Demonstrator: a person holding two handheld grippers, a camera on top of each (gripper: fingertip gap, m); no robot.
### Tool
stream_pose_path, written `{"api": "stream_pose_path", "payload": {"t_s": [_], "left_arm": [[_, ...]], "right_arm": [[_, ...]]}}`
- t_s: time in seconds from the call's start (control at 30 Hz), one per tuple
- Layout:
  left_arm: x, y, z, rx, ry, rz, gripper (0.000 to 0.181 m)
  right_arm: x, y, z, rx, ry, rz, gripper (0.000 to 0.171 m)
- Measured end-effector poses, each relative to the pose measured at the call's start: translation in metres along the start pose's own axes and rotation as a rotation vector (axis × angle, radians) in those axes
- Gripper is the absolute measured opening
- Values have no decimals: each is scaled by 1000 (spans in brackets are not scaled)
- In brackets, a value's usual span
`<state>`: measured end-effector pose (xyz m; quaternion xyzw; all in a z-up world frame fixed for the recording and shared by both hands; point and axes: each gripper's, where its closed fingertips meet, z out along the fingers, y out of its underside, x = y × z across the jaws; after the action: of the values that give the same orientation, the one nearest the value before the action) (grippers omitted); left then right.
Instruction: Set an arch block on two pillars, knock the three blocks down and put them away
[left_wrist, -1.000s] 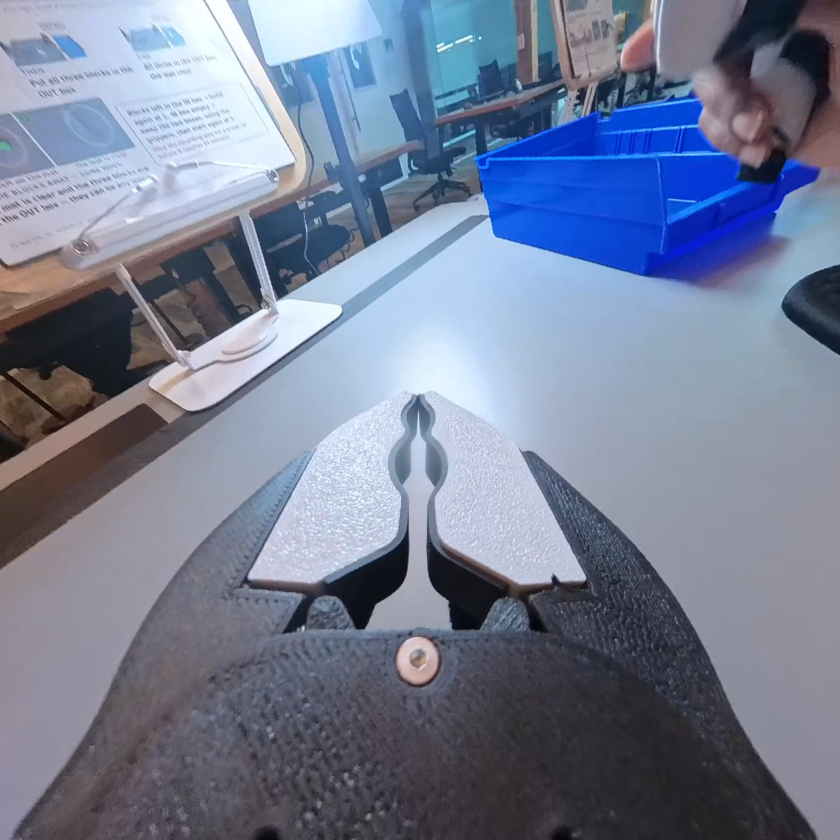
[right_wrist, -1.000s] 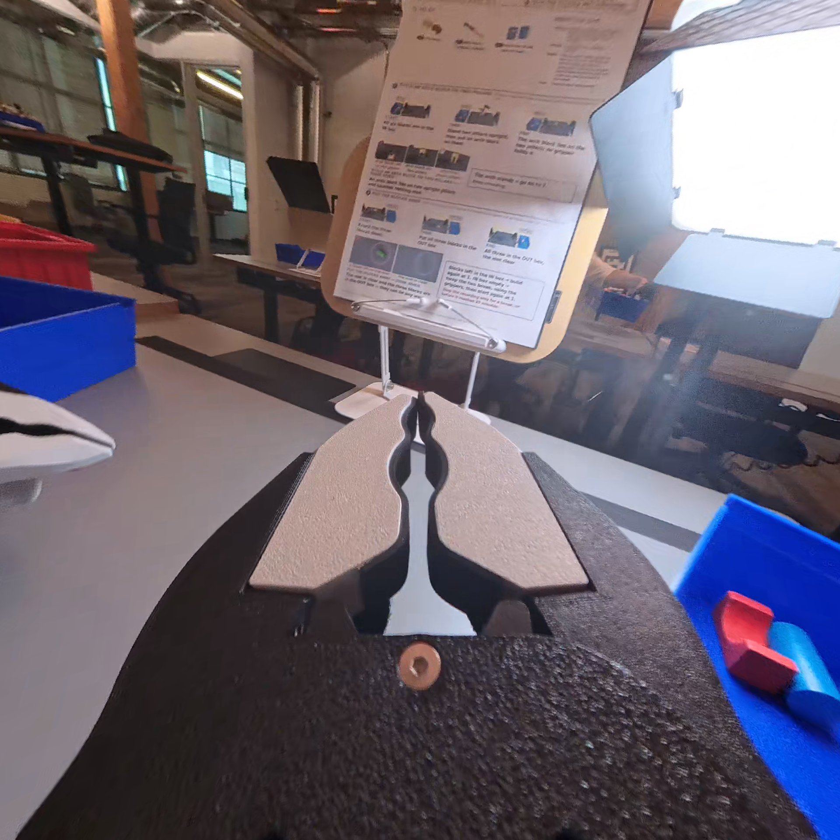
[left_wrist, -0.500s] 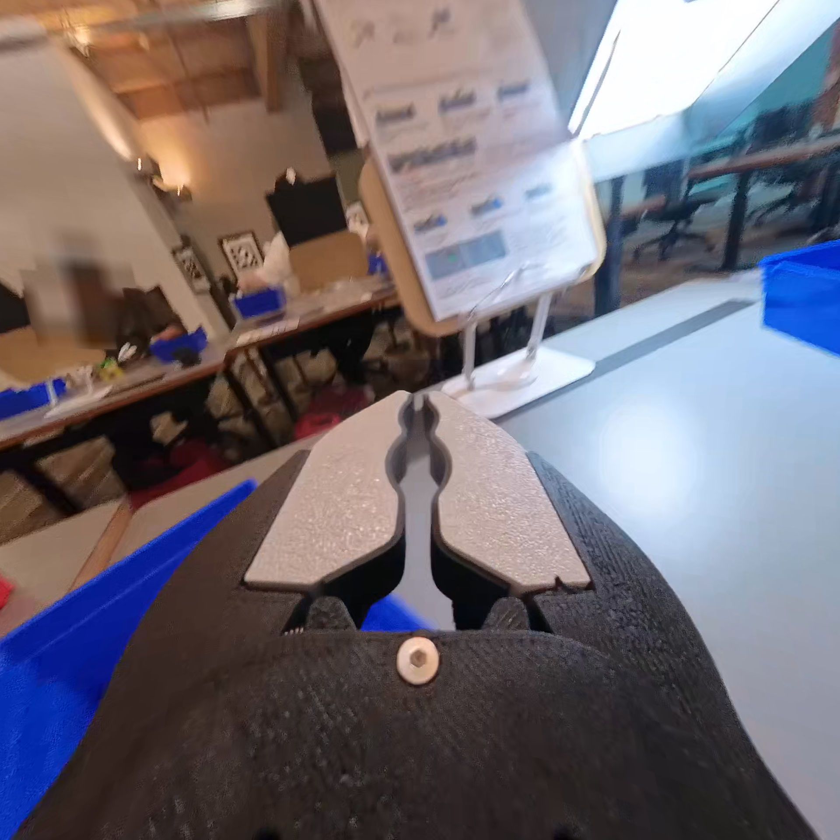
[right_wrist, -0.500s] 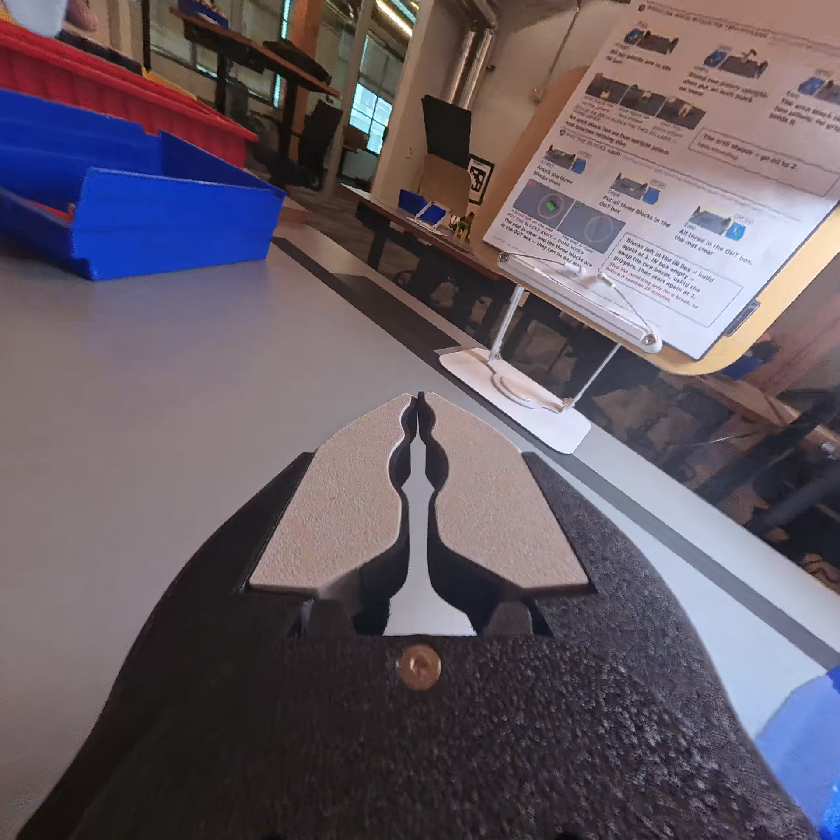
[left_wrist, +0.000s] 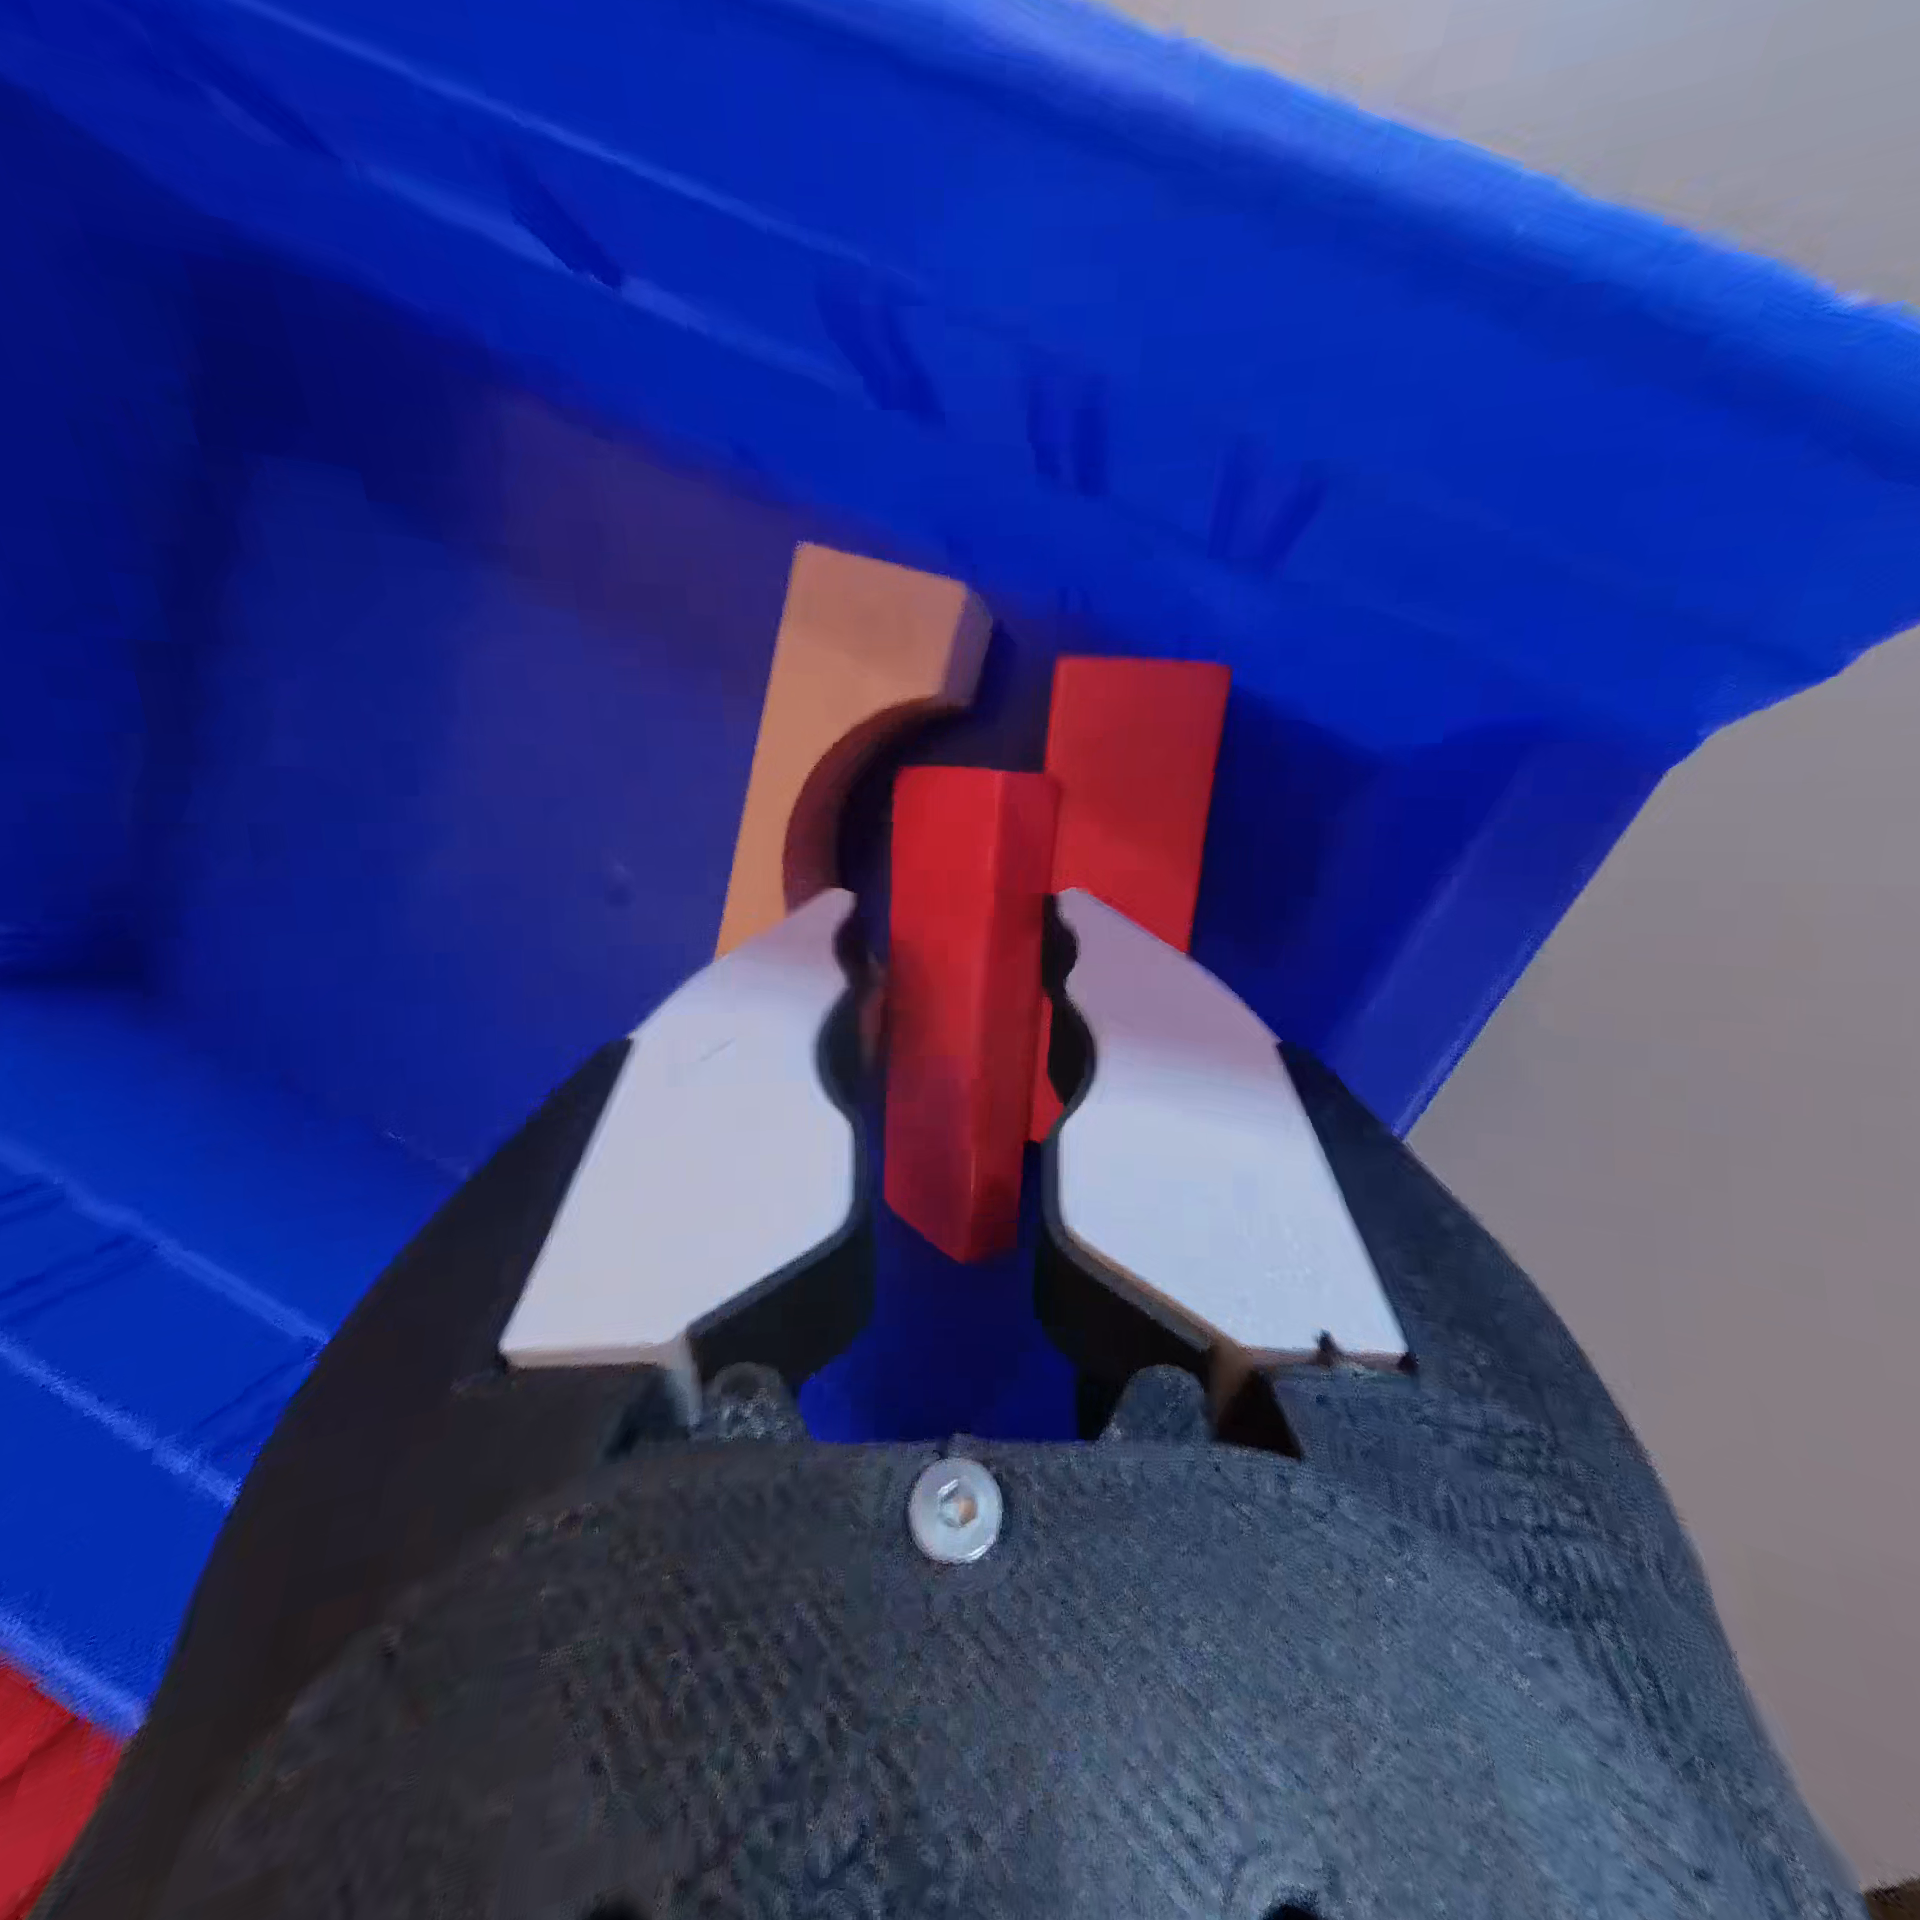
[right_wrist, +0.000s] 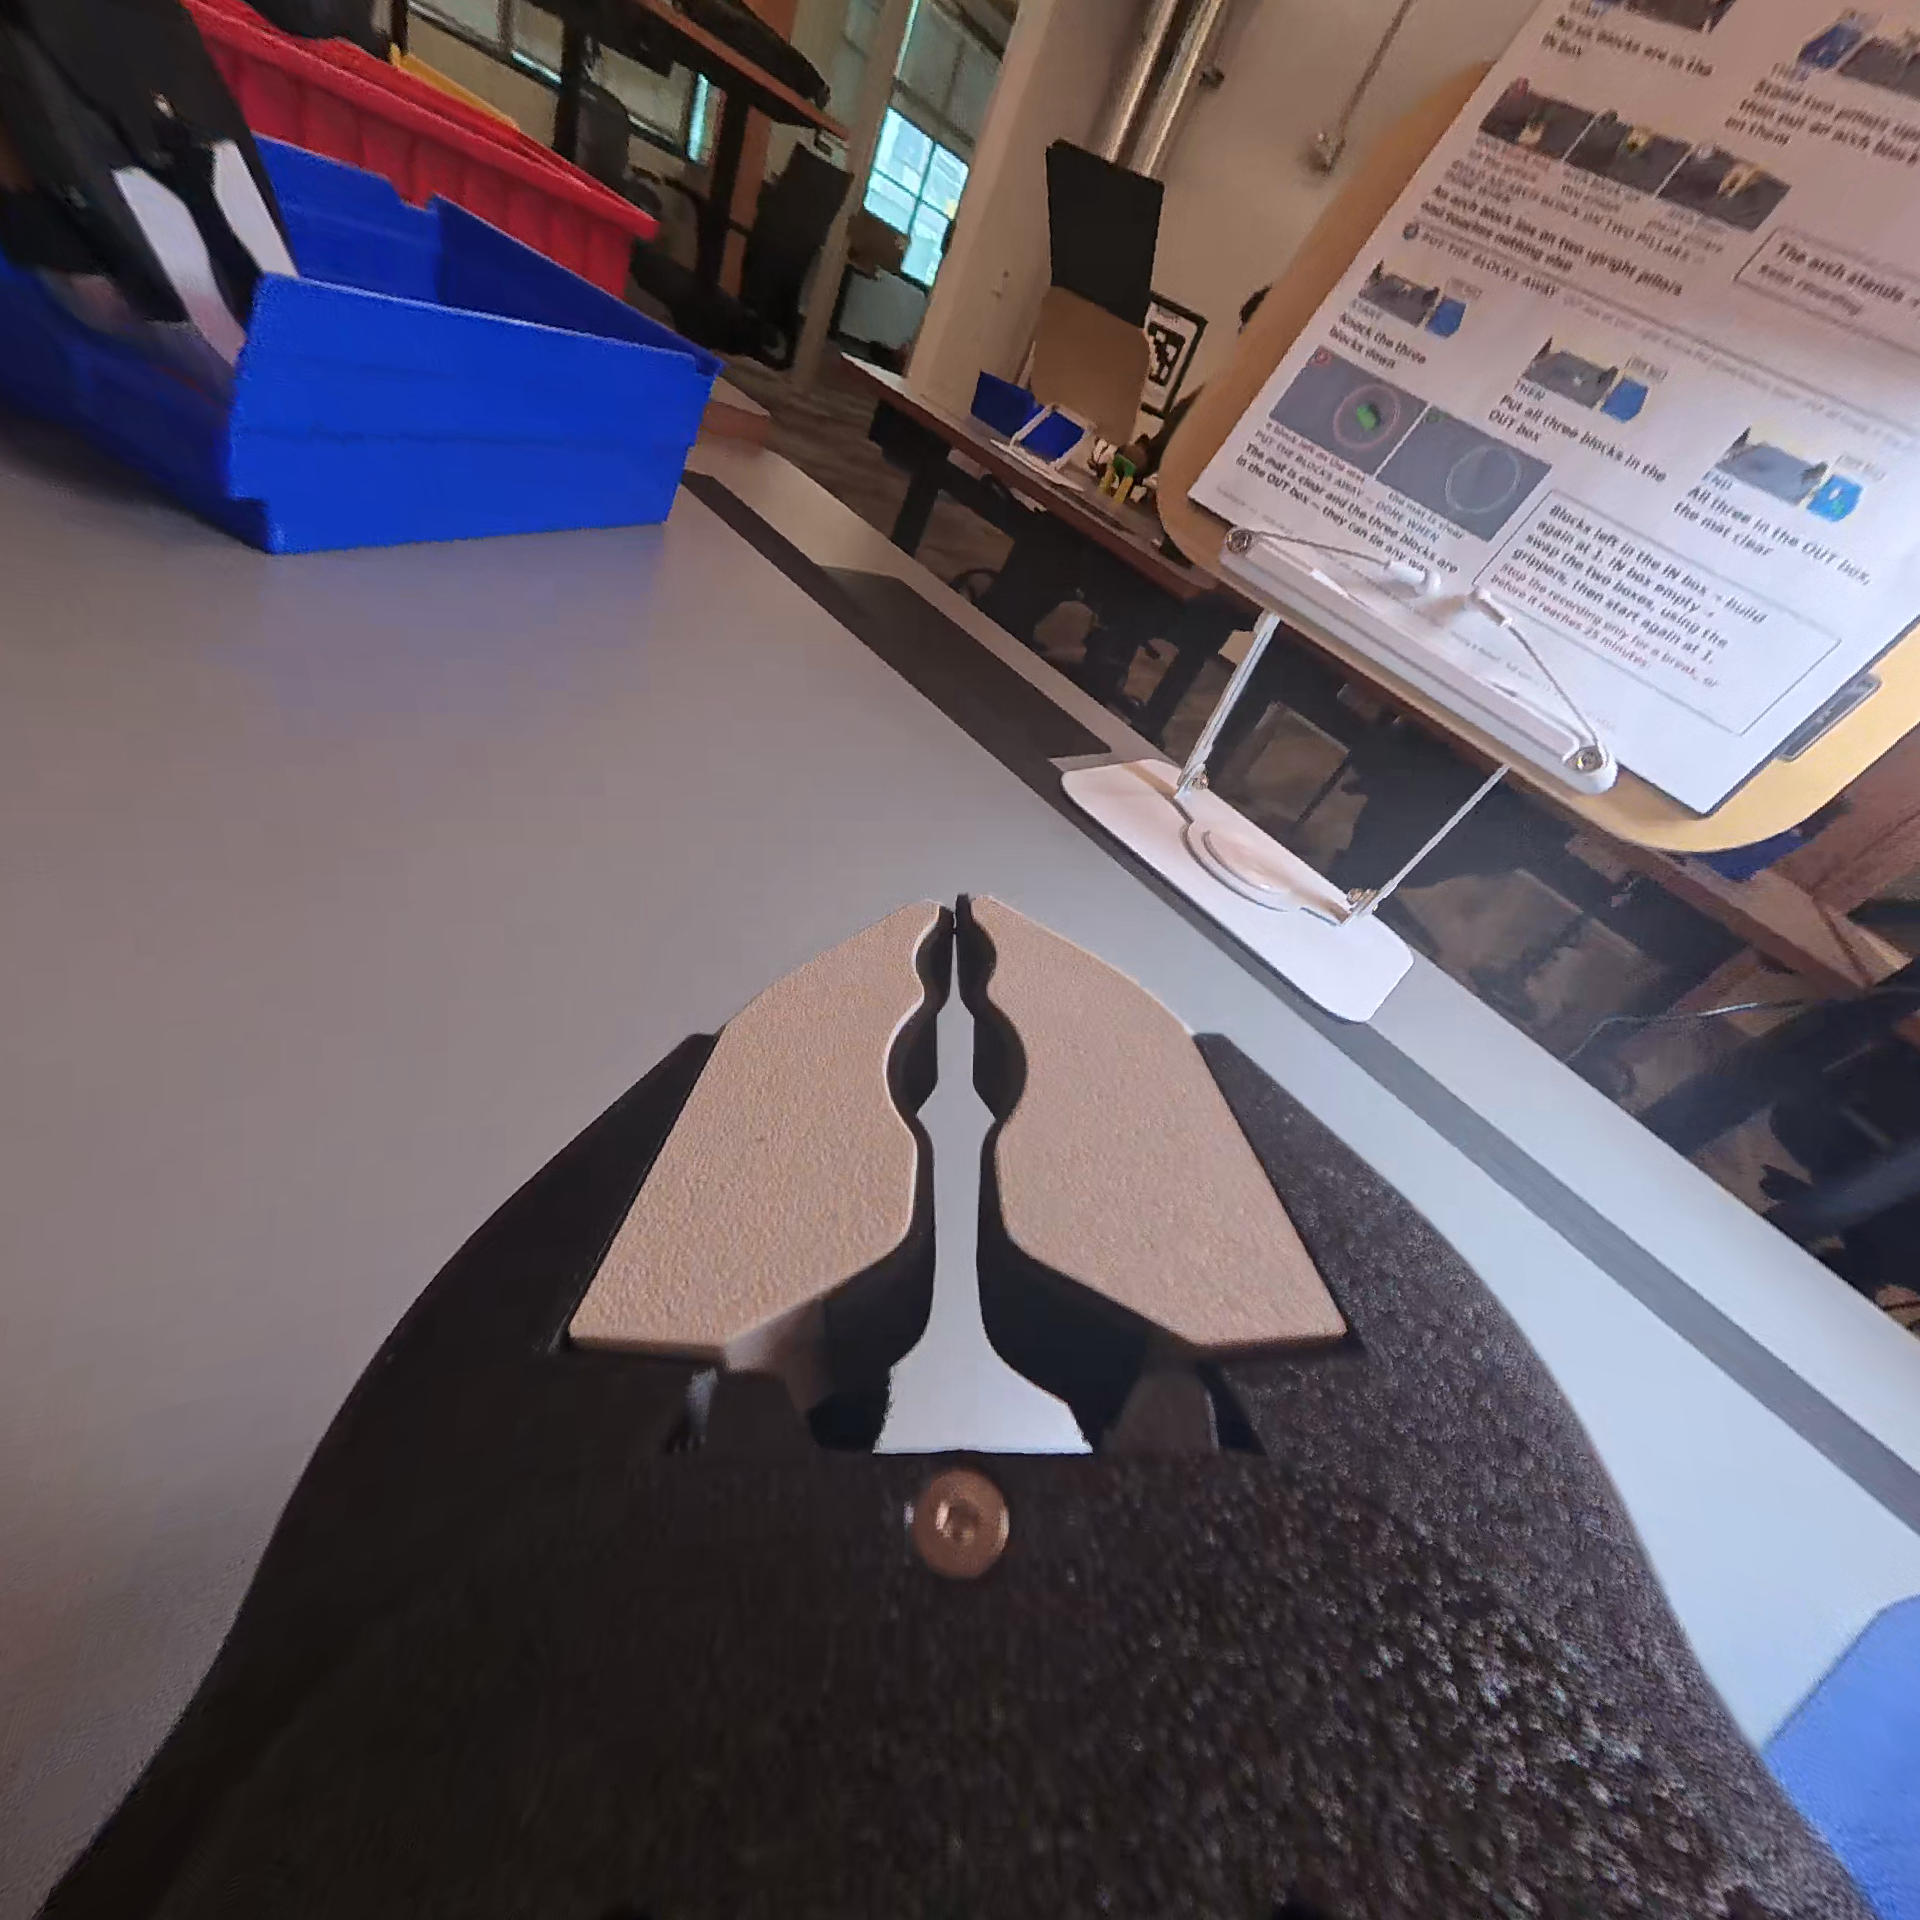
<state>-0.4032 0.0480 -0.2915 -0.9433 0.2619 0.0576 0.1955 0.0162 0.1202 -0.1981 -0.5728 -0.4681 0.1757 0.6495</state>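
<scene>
Left wrist view: the left gripper (left_wrist: 956, 925) reaches down into a blue bin (left_wrist: 416, 727), its jaws parted around a red pillar block (left_wrist: 961, 997) lying between the fingers; whether they press it cannot be told. A second red block (left_wrist: 1132, 779) sits just beyond the right finger, a tan arch block (left_wrist: 831, 707) beyond the left.

Right wrist view: the right gripper (right_wrist: 958, 914) hovers over the grey table (right_wrist: 416, 779), jaws closed and empty. Far ahead-left stands the blue bin (right_wrist: 468, 416); ahead-right, an instruction sheet stand (right_wrist: 1247, 883).
</scene>
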Motion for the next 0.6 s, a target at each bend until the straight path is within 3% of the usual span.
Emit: {"api": "stream_pose_path", "payload": {"t_s": [0.13, 0.37, 0.4, 0.6], "left_arm": [[1, -2, 2, -49, 1, 39, 20], [-8, 1, 2, -121, -122, 88, 17], [-10, 2, -1, -116, -147, 104, 3], [-20, -4, -30, 62, -240, 42, 0]], "right_arm": [[5, 6, 1, -22, -5, 51, 1], [13, 4, -5, -11, 10, 80, 1], [14, 4, -6, -10, 10, 82, 1], [11, 8, -4, -26, -5, 93, 1]]}}
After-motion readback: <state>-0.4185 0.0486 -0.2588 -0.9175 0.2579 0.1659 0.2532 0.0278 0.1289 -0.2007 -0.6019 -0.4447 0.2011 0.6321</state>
